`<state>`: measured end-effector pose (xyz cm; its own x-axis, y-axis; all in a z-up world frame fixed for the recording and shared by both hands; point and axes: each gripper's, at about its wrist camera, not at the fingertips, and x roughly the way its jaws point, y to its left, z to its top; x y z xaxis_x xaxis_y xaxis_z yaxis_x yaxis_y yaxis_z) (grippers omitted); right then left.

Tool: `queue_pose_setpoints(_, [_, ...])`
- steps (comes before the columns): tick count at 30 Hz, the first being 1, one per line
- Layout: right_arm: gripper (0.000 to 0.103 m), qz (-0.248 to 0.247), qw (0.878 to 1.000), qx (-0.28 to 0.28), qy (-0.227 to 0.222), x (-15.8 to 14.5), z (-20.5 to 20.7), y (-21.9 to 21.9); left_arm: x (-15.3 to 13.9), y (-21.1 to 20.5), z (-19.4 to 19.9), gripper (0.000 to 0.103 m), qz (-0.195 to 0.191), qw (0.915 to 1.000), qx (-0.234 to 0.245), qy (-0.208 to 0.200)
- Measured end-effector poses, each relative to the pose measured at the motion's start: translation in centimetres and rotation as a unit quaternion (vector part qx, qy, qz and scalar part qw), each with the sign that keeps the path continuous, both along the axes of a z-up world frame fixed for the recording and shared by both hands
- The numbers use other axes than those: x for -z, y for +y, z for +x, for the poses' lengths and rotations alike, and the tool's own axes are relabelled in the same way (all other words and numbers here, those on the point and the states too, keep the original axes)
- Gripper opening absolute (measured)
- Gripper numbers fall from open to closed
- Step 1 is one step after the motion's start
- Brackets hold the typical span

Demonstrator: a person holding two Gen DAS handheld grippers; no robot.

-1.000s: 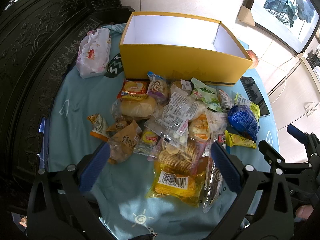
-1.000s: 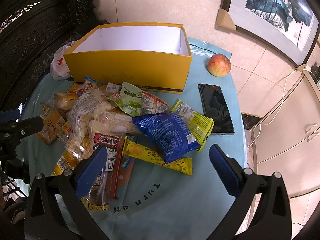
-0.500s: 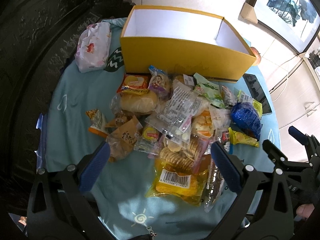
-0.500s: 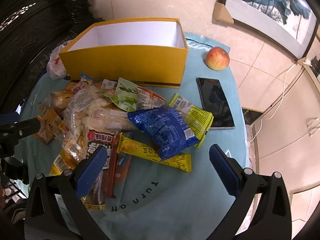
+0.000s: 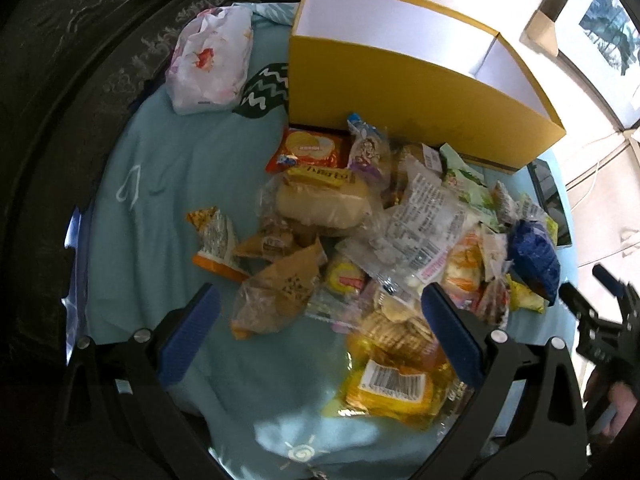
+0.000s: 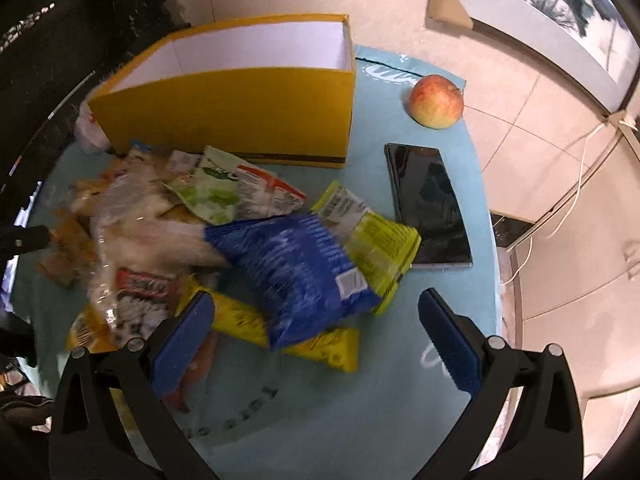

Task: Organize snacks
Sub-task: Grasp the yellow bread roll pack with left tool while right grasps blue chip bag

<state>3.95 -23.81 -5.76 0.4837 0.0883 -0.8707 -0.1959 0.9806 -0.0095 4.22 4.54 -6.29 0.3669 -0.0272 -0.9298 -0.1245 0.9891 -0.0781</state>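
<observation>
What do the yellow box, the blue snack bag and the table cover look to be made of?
Yellow box: likely cardboard, matte yellow outside, plain white inside, with crisp folded corners. Blue snack bag: thin plastic film, glossy and crinkled, with a printed label. Table cover: seems a soft teal fabric with white printed motifs, wrinkling in low folds.

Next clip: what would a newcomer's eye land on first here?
Probably the big yellow box, open and empty, at the back of the teal-covered table, with a heap of snack packets spilled in front of it. The blue packet tops the heap's right end, beside a phone, with an apple further back. Both the left gripper and the right gripper hang open over the heap, holding nothing.
</observation>
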Motion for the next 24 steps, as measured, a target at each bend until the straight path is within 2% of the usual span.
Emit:
queue_pose_setpoints(5, [0.102, -0.010, 0.999, -0.030, 0.022, 1.6, 2.1, 0.7, 0.6, 0.1, 1.2, 0.101, 0.023, 0.9994, 0.024, -0.004])
queue_pose_setpoints(11, [0.102, -0.016, 0.997, -0.062, 0.044, 3.0, 3.4, 2.0, 1.6, 0.4, 2.3, 0.101, 0.023, 0.9995, 0.022, 0.007])
queue_pose_setpoints(12, [0.099, -0.016, 0.997, -0.065, 0.049, 3.3, 3.7, 2.1, 1.7, 0.4, 2.5, 0.101, 0.022, 0.9995, 0.022, 0.009])
queue_pose_setpoints(15, [0.080, -0.025, 0.995, -0.071, 0.062, 4.1, 4.3, 2.5, 2.1, 0.7, 2.7, 0.101, 0.019, 0.9996, 0.019, 0.012])
queue_pose_setpoints(18, [0.075, -0.035, 0.994, -0.078, 0.066, 5.0, 4.8, 2.9, 2.3, 1.0, 2.7, 0.101, 0.018, 0.9996, 0.015, 0.014])
queue_pose_setpoints(19, [0.065, -0.038, 0.994, -0.080, 0.070, 5.3, 5.0, 2.9, 2.4, 1.2, 2.7, 0.101, 0.018, 0.9996, 0.013, 0.014])
queue_pose_setpoints(21, [0.055, -0.040, 0.993, -0.086, 0.073, 5.9, 5.4, 3.2, 2.5, 1.5, 2.7, 0.101, 0.018, 0.9996, 0.010, 0.016])
queue_pose_setpoints(23, [0.049, -0.014, 0.994, -0.077, 0.082, 5.5, 5.9, 2.7, 2.5, 1.7, 2.7, 0.101, 0.018, 0.9997, 0.007, 0.015])
queue_pose_setpoints(24, [0.047, 0.019, 0.994, -0.068, 0.088, 5.1, 6.0, 1.9, 2.3, 1.9, 2.7, 0.101, 0.016, 0.9998, 0.006, 0.012])
